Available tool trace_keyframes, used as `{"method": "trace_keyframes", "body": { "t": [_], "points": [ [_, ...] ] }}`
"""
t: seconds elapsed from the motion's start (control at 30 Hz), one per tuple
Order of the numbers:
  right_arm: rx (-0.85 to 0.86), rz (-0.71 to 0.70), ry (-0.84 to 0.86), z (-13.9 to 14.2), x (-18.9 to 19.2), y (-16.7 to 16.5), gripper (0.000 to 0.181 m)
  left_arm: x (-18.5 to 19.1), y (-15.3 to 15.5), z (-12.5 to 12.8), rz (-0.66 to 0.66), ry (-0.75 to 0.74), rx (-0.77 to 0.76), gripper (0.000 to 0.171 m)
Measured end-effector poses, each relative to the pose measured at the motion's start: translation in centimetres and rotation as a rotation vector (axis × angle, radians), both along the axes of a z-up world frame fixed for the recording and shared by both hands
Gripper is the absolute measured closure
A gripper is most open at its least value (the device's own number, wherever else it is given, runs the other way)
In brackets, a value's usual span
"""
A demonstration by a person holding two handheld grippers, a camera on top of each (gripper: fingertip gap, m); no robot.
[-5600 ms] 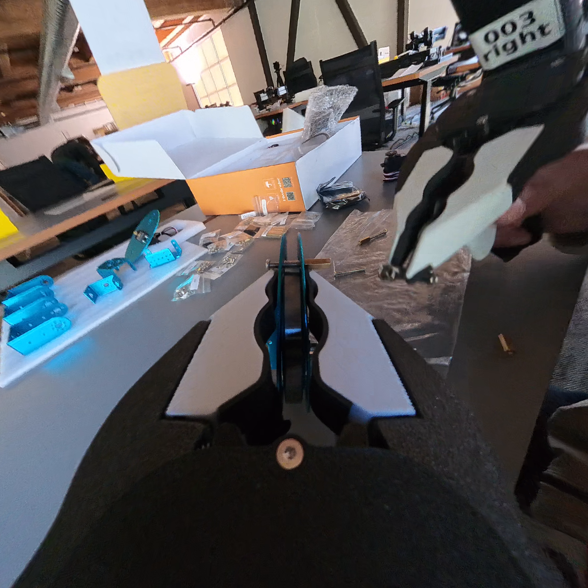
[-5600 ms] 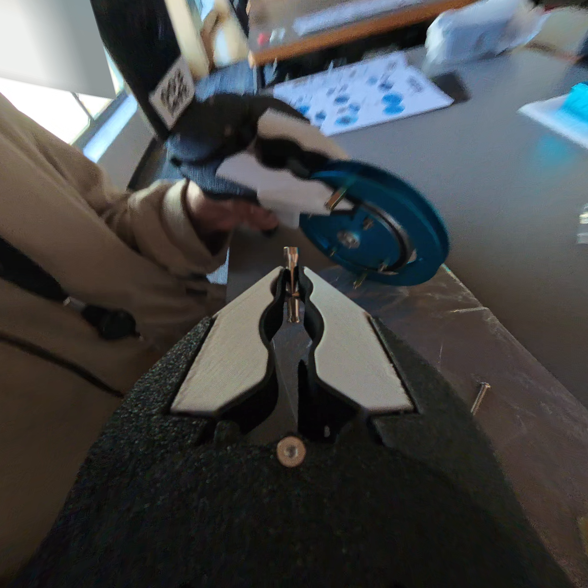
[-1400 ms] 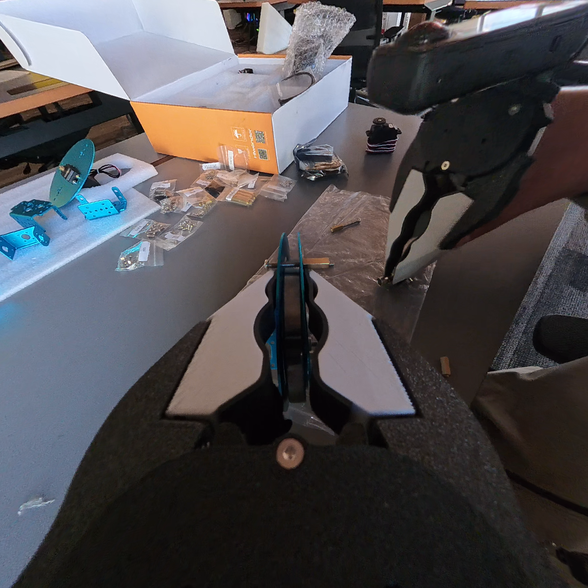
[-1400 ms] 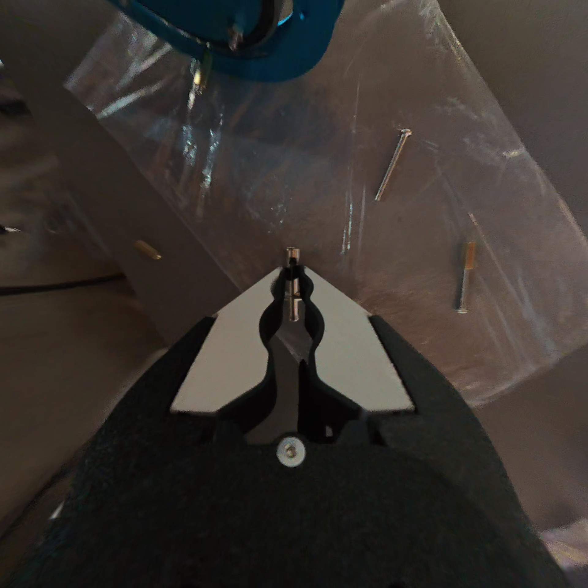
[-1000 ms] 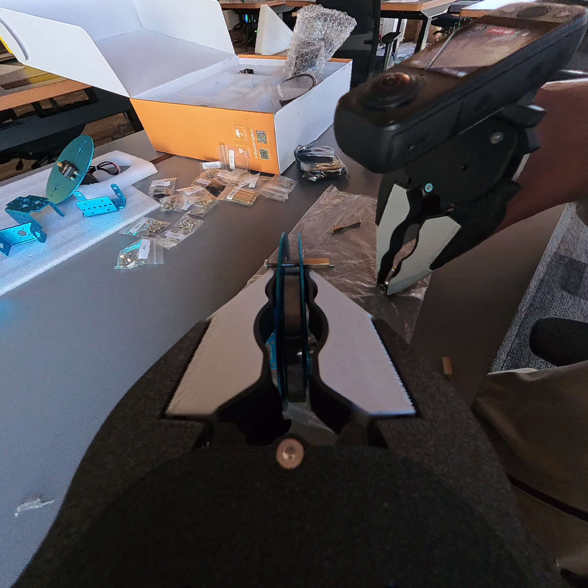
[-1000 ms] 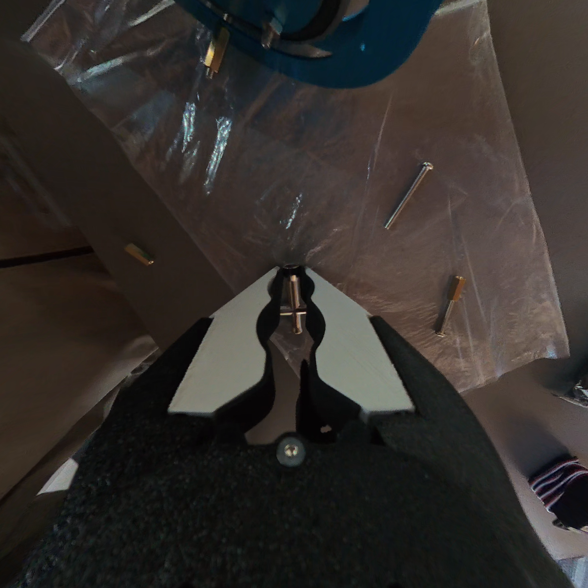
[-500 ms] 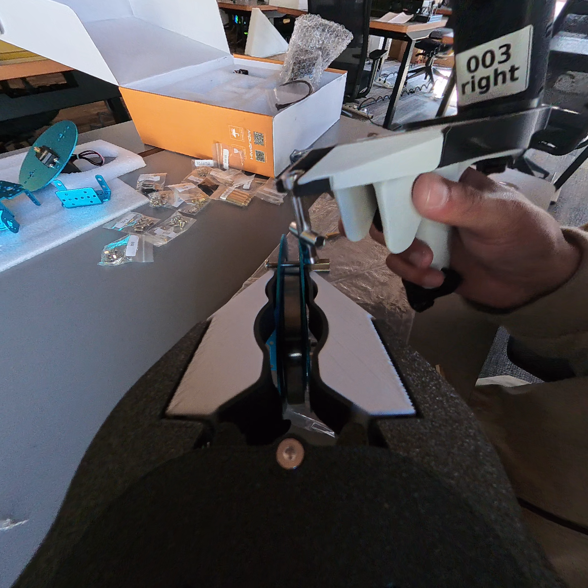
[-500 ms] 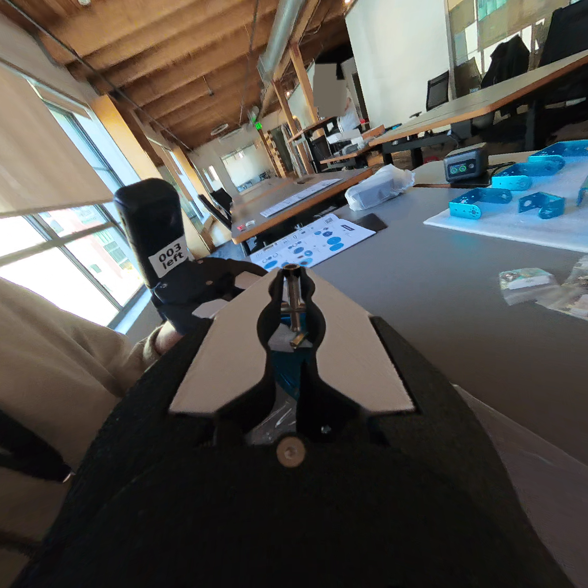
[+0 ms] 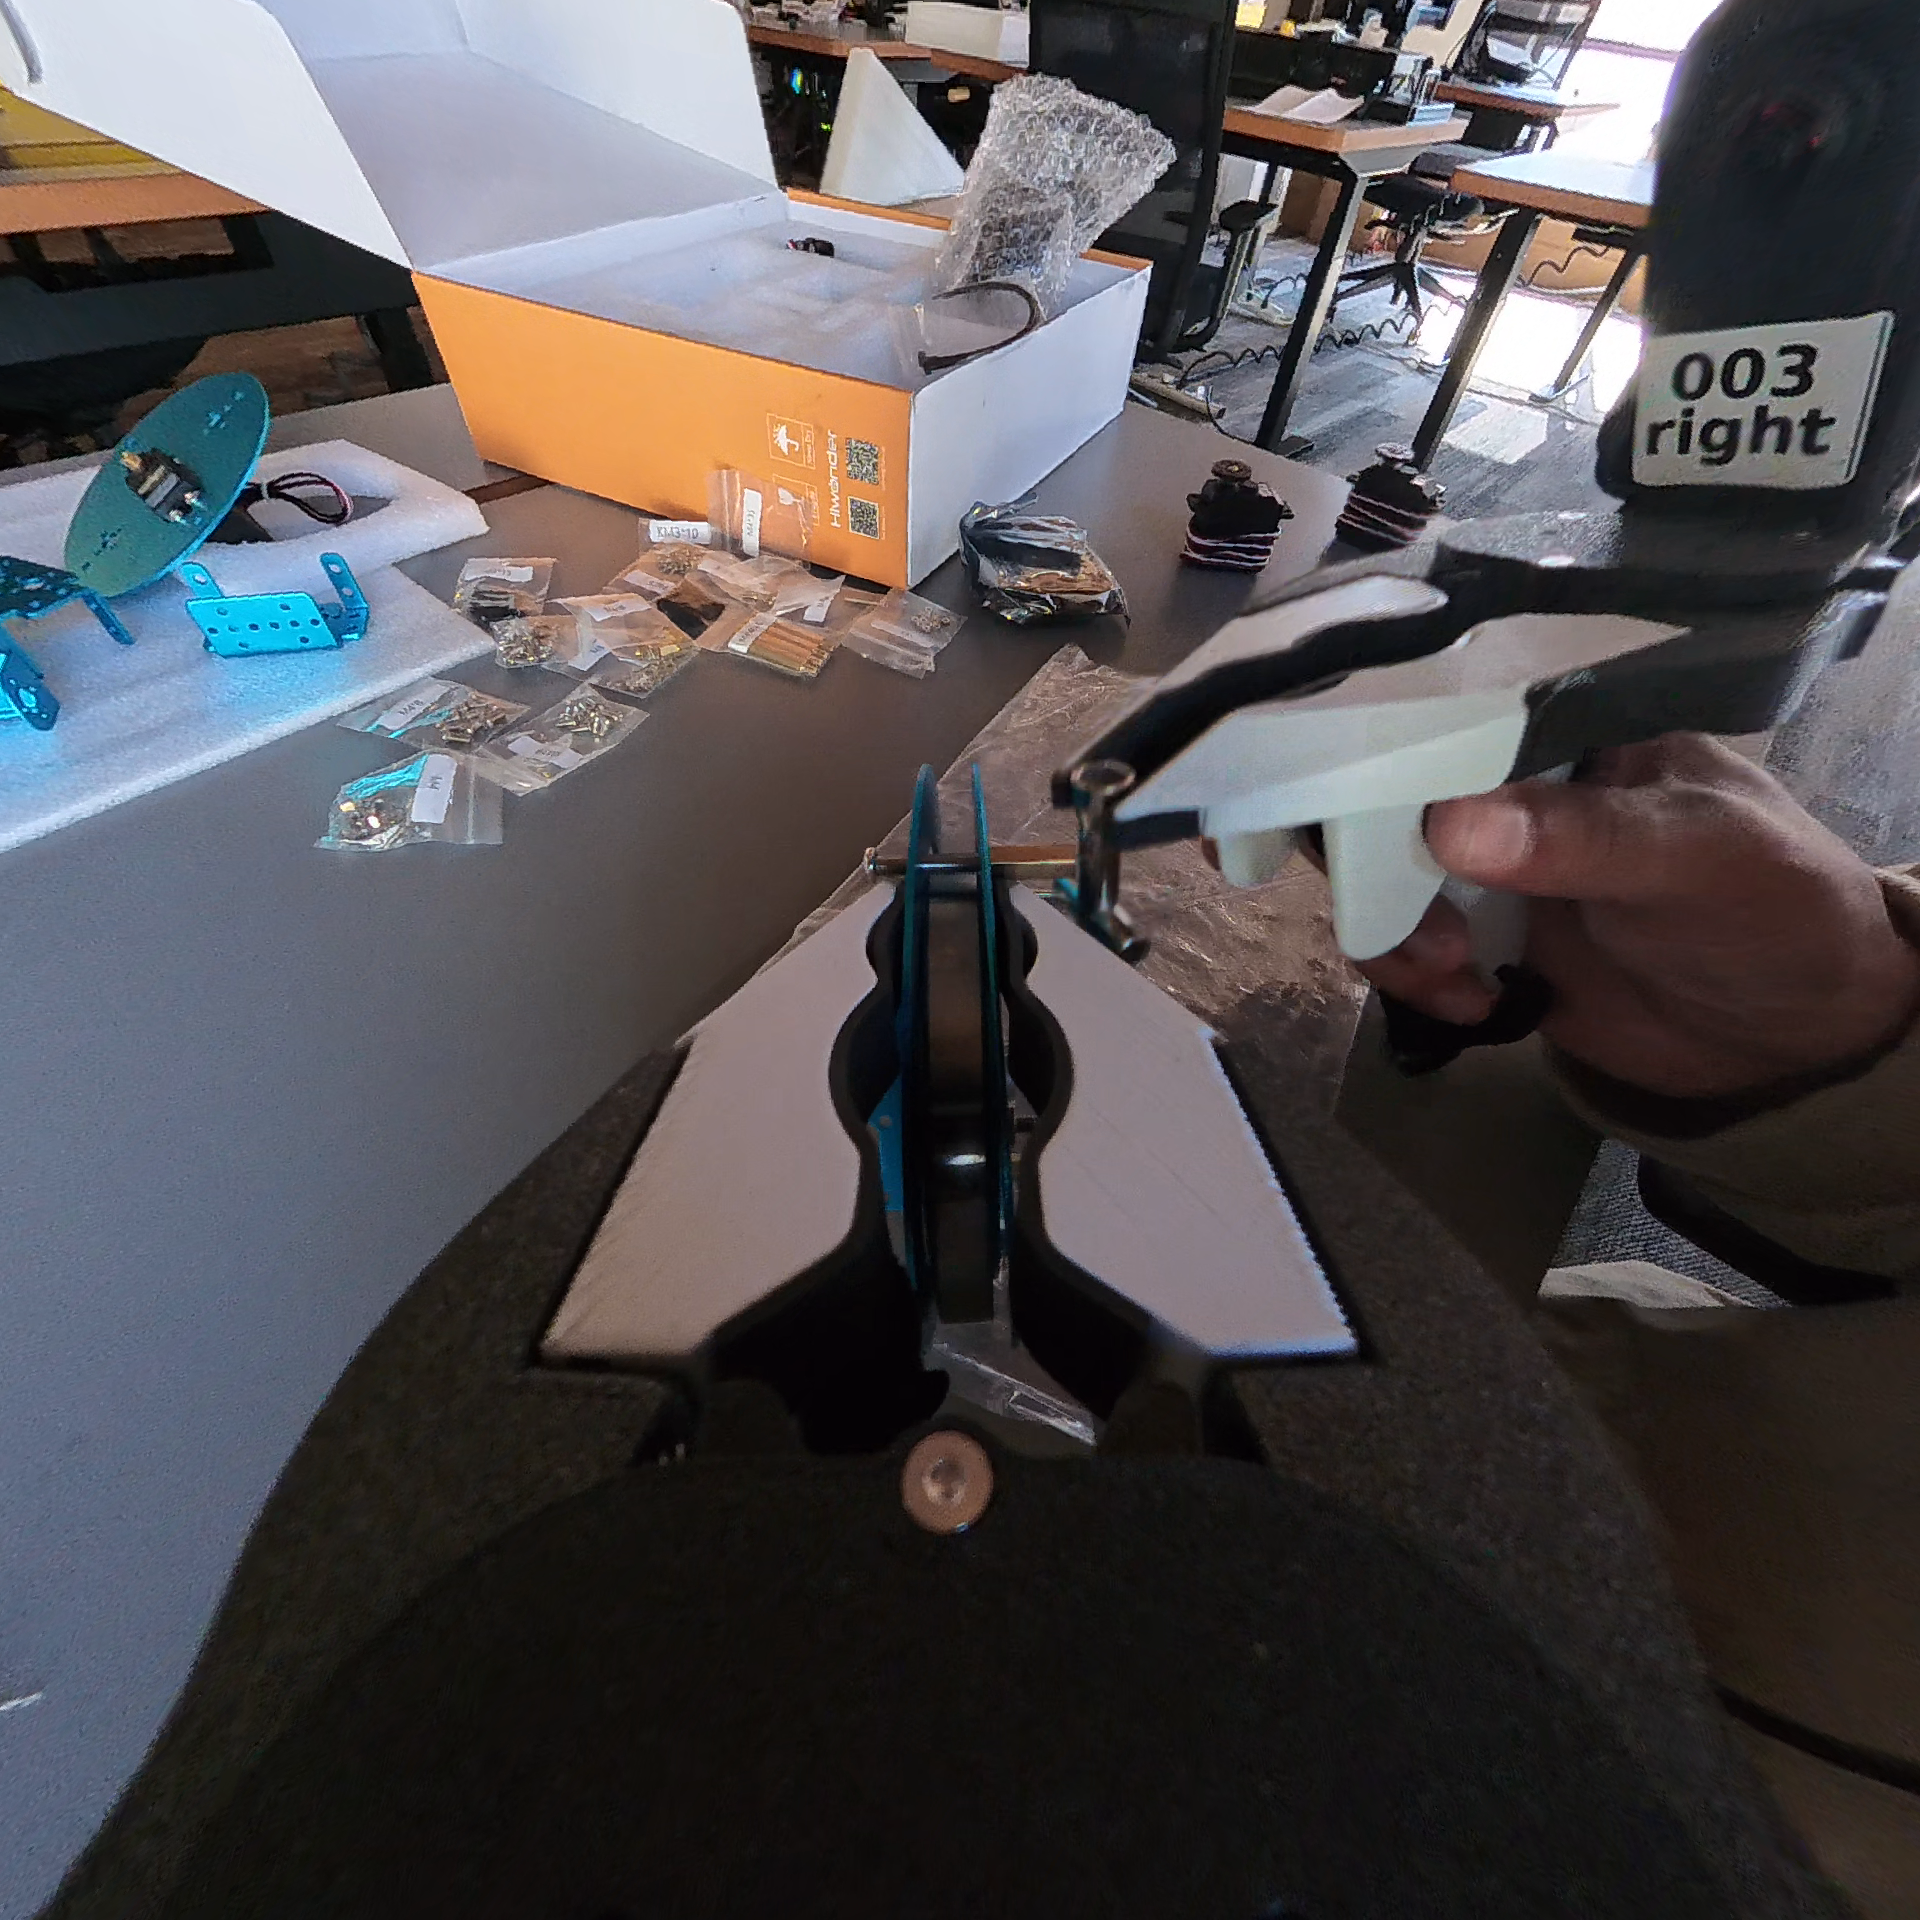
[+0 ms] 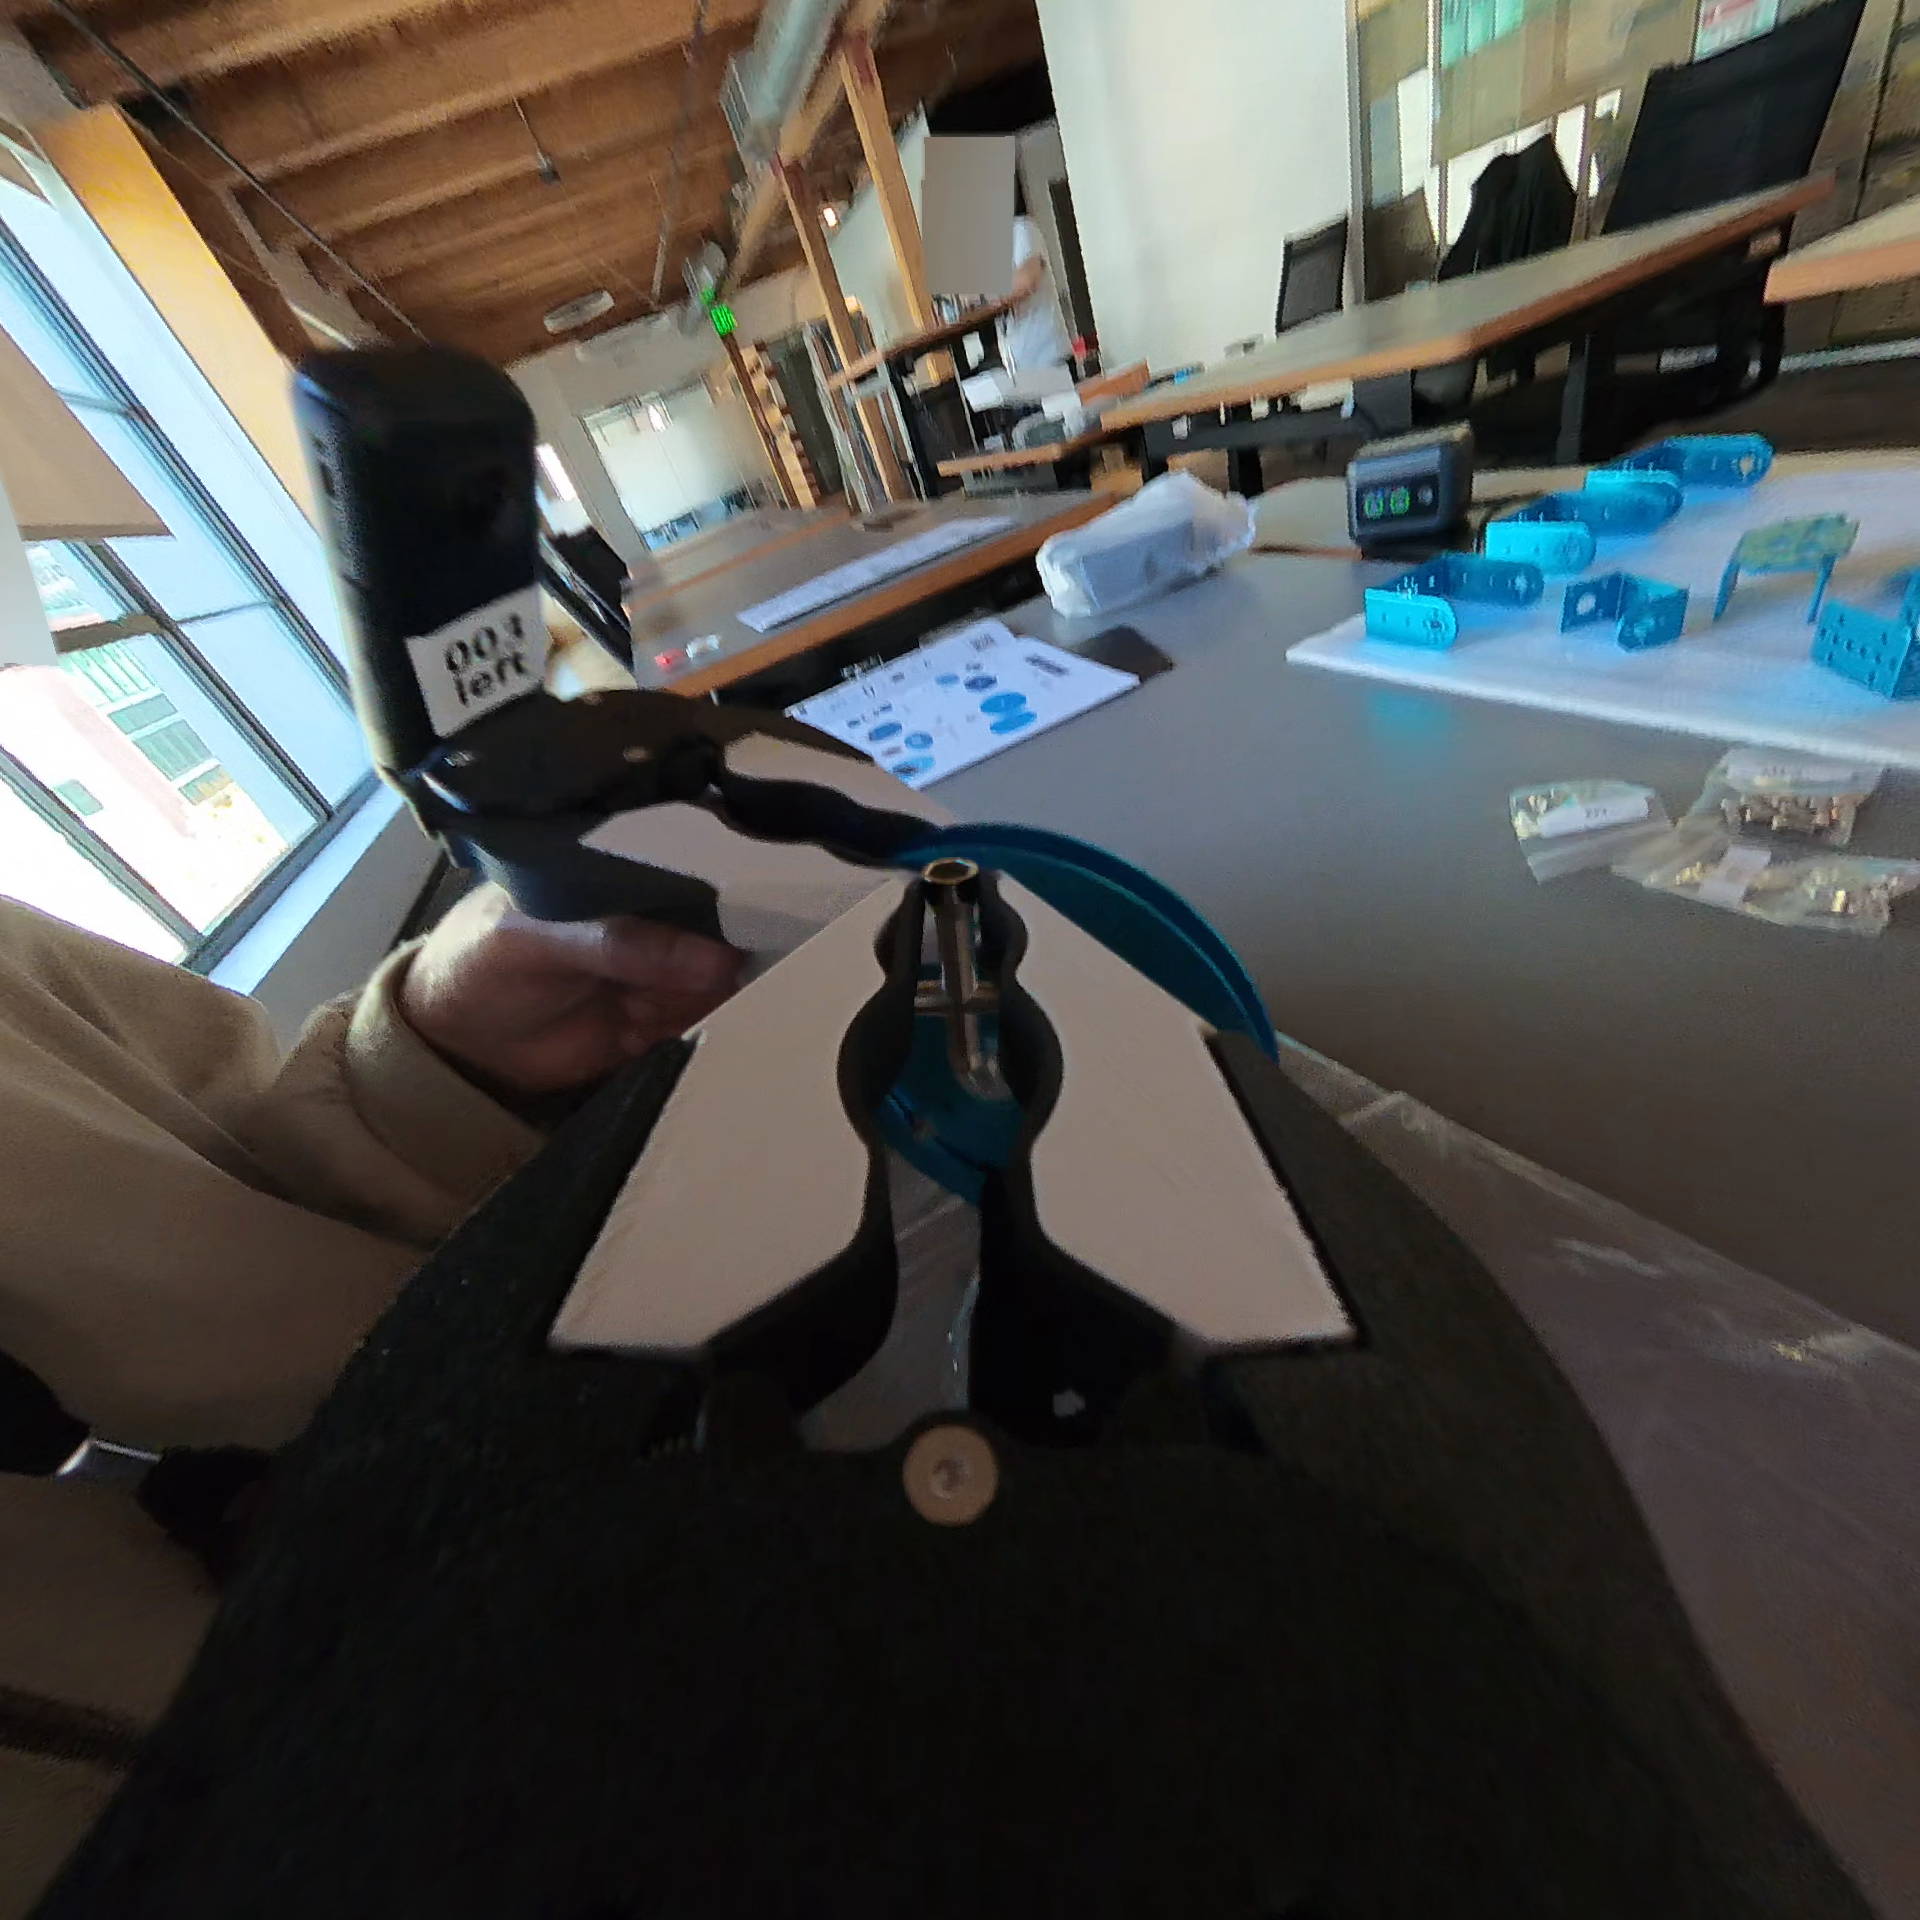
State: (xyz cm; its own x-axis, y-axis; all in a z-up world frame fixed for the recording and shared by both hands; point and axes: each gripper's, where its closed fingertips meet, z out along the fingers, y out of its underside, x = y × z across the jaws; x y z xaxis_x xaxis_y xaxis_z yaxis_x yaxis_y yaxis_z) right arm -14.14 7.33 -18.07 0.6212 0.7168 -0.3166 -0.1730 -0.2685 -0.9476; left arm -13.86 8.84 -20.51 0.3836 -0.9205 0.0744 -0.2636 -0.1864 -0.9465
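My left gripper (image 9: 948,896) is shut on a blue double-disc assembly (image 9: 945,1039), held edge-on above the grey table (image 9: 312,1039). A thin screw with a brass standoff (image 9: 1023,854) crosses the discs near the fingertips. My right gripper (image 9: 1081,795) is shut on a small silver socket tool (image 9: 1096,842), which hangs just right of the discs at the standoff's end. In the right wrist view the tool (image 10: 958,956) sits upright between my right gripper's (image 10: 954,883) fingers. The blue discs (image 10: 1143,914) and the left gripper (image 10: 883,826) lie right behind it.
An open orange and white box (image 9: 675,416) stands at the back. Several small bags of screws (image 9: 623,665) lie before it. White foam (image 9: 208,686) at the left carries blue brackets. Two servos (image 9: 1236,520) and a clear plastic sheet (image 9: 1247,935) lie at the right. A printed sheet (image 10: 966,707) lies farther off.
My right gripper lifted the socket tool off the plastic sheet, swung it up level, and brought it to the right side of the discs. The left gripper stayed still.
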Motion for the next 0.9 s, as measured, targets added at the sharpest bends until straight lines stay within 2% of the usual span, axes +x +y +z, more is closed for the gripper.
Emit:
{"method": "trace_keyframes", "body": {
  "t": [0.13, 0.27, 0.5, 0.73, 0.83, 0.9],
  "points": [
    [-0.100, 0.010, -0.115, -2.6, 0.9, -0.8, 0.173, -0.2, 0.2, 0.0, 0.014, -0.004, -0.005, 0.159],
    [-0.210, -0.032, -0.311, -5.7, 4.6, -2.0, 0.172, -0.4, 0.4, 0.0, 0.017, -0.019, -0.015, 0.159],
    [-0.285, -0.075, -0.457, -8.8, 8.3, -5.2, 0.173, 0.1, -0.1, 0.0, 0.012, 0.002, 0.031, 0.158],
    [-0.315, -0.105, -0.492, -9.2, 10.0, -6.6, 0.172, 0.2, -0.3, 0.0, 0.012, 0.005, 0.043, 0.159],
    [-0.215, -0.139, -0.331, -5.8, 10.0, -5.8, 0.173, 0.2, -0.5, 0.0, 0.003, 0.006, 0.048, 0.159],
    [-0.230, -0.145, -0.272, -5.1, 10.1, -4.5, 0.172, 0.3, -0.6, 0.0, -0.002, 0.010, 0.056, 0.159]
  ]
}}
